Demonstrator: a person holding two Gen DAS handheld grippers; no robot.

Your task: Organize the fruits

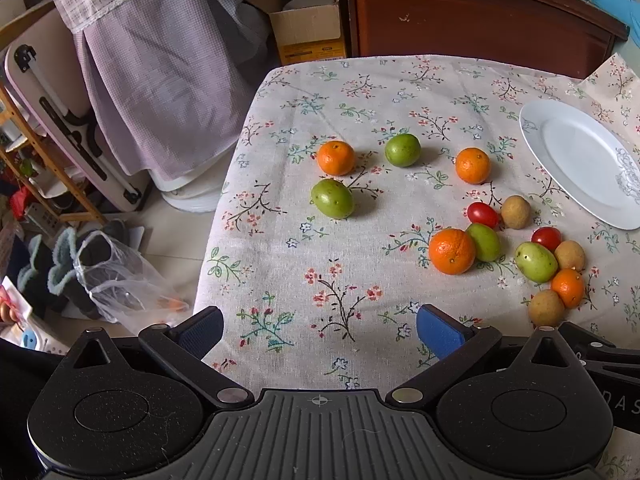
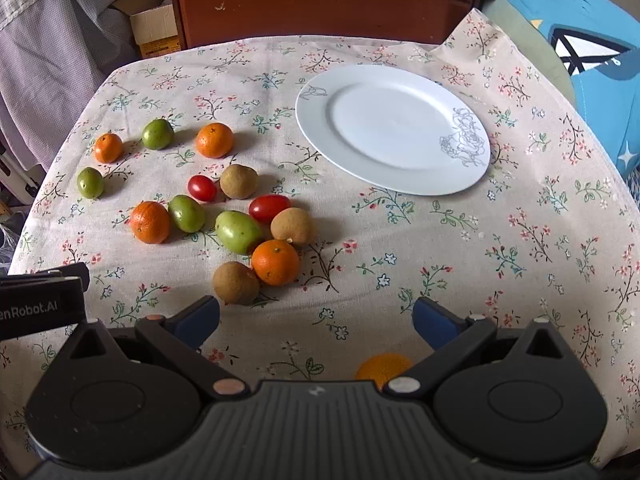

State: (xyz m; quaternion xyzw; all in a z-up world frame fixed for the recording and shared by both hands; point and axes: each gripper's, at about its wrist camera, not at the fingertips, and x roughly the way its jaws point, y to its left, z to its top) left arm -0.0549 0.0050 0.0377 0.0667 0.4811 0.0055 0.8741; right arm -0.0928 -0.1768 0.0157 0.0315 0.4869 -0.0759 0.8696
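Several fruits lie loose on the floral tablecloth (image 2: 440, 260): oranges (image 2: 275, 262), green fruits (image 2: 238, 232), red cherry tomatoes (image 2: 269, 207) and brown round fruits (image 2: 235, 283). A white plate (image 2: 400, 176) sits bare at the back right, also the plate (image 1: 532, 136) at the right edge of the left wrist view. My left gripper (image 1: 320, 330) hovers open near the table's front edge, with an orange (image 1: 452, 251) ahead to its right. My right gripper (image 2: 316, 320) is open above the cloth, the nearest brown fruit just beyond its left finger. Another orange (image 2: 380, 366) peeks out under its right finger.
A dark wooden cabinet (image 2: 320, 4) stands behind the table, a cardboard box (image 1: 308, 28) beside it. Off the table's left edge are a draped purple cloth (image 1: 152, 80), a plastic bag (image 1: 120, 280) and floor clutter. A blue cushion (image 2: 580, 40) is at the far right.
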